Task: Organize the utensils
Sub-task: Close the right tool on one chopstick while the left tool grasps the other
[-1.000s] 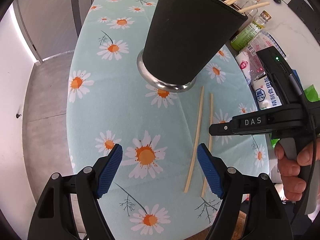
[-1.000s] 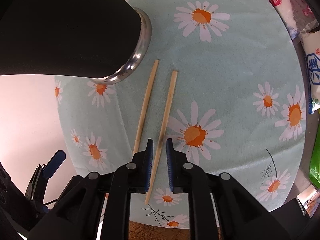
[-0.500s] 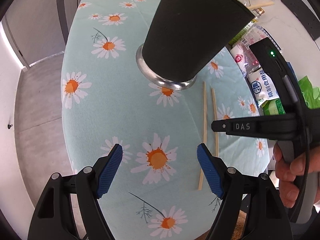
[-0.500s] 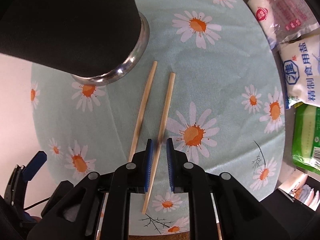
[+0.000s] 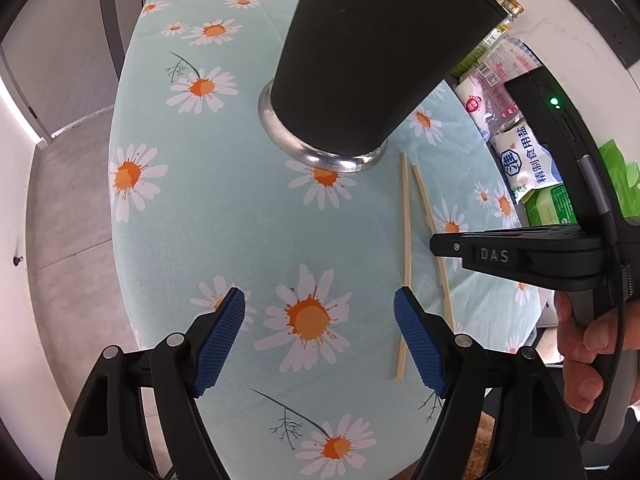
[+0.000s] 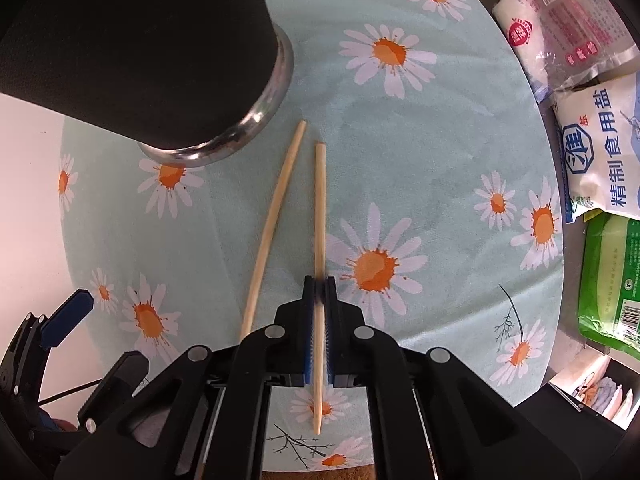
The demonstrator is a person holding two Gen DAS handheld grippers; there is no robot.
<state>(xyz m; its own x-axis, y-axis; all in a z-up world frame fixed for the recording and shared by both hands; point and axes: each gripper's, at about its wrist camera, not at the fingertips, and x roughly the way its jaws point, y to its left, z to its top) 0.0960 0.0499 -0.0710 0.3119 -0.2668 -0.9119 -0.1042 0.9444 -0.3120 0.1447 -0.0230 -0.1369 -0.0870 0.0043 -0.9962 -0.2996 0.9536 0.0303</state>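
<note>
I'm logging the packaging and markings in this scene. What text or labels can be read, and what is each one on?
"DAS": on the side of the right gripper.
"精制食用盐", with "盐" in small print: on the white salt bag.
"淮": in the hexagon logo on that salt bag.
Pink-and-white packet: round red logo and print too blurred to read.
Green packet: print too small to read.
</note>
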